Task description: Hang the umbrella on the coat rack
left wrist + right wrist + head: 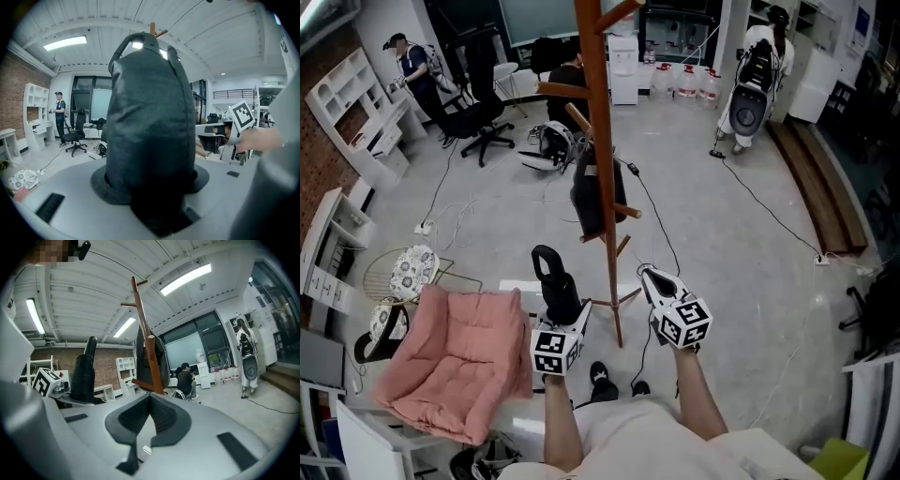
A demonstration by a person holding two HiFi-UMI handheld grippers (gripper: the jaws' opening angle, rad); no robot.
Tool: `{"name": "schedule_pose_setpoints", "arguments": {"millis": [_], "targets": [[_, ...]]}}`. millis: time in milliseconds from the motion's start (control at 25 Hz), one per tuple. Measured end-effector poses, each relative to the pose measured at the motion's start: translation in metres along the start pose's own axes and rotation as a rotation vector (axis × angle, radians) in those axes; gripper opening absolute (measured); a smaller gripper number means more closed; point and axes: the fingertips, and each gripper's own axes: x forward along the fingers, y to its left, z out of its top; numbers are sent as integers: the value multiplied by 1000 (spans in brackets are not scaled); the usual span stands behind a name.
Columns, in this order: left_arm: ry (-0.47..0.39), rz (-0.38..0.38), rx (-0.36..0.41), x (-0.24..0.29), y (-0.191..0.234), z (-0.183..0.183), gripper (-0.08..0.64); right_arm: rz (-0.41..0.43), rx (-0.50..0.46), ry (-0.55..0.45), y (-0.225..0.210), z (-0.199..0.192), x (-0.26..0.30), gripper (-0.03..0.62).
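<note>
Since loop (123, 47) must catch on coat rack (602, 141), left tool (560, 314) clamps umbrella (553, 277) upright, loop topmost; right tool (658, 279) empty, jaws together.

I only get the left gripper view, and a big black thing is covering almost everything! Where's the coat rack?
Observer: That black thing is the umbrella. In the head view, the coat rack stands just ahead, with its pole to the umbrella's right.
Operator: Is anything hanging on it already?
Observer: Yes, a dark thing, maybe a bag, hangs against the pole.
Operator: Is my other gripper holding something?
Observer: No, the right gripper is empty, and its tips are together.
</note>
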Motion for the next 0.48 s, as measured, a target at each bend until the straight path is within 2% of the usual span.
{"name": "schedule_pose_setpoints", "arguments": {"millis": [480], "targets": [[75, -159, 36, 32, 6, -28, 250, -79, 24, 13, 1, -11, 29, 5]]}}
